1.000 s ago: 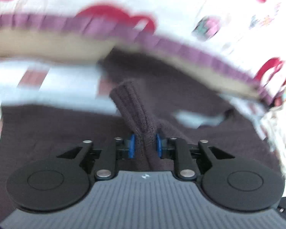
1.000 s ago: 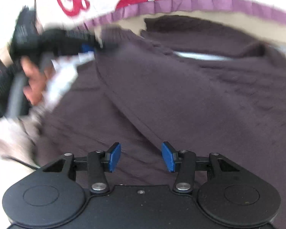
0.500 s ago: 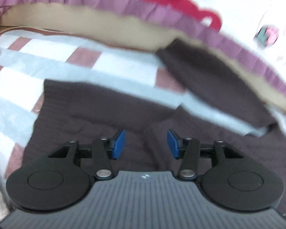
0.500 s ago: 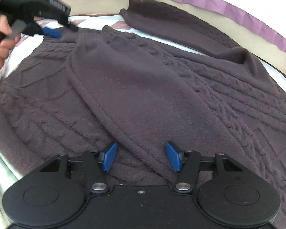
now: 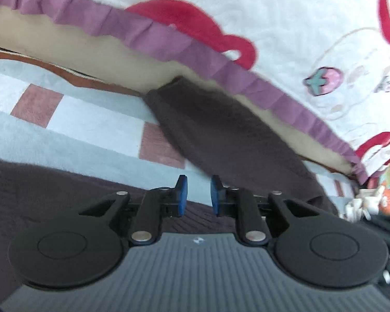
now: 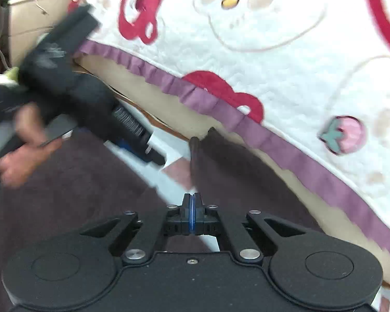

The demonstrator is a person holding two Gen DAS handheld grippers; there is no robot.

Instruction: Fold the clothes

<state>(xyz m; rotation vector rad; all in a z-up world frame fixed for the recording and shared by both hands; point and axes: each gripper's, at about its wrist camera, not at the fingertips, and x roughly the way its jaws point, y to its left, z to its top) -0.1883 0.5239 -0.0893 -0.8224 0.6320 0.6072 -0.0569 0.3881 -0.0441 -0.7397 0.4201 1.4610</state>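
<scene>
A dark purple-brown knit sweater [image 5: 38, 182] lies on a checked blue, white and pink sheet [image 5: 90, 127]. One sleeve [image 5: 221, 130] stretches out toward the quilt's edge. My left gripper [image 5: 196, 195] is open and empty, just above the sweater's edge near that sleeve. My right gripper [image 6: 192, 213] has its pads pressed together with nothing visible between them, over the base of the sleeve [image 6: 234, 171]. The left gripper [image 6: 132, 140] and the hand holding it also show at the left of the right wrist view, over the sweater body [image 6: 64, 195].
A white quilt [image 5: 286, 26] with red shapes, a strawberry and a purple ruffled border [image 5: 168, 41] lies along the far side, with beige underside showing. A beige box [image 6: 31, 26] stands at the far left. Colourful items [image 5: 377, 200] sit at the right.
My left gripper let go of the sleeve it held, opened, and moved toward the other sleeve. My right gripper closed and moved up from the sweater body to that outstretched sleeve.
</scene>
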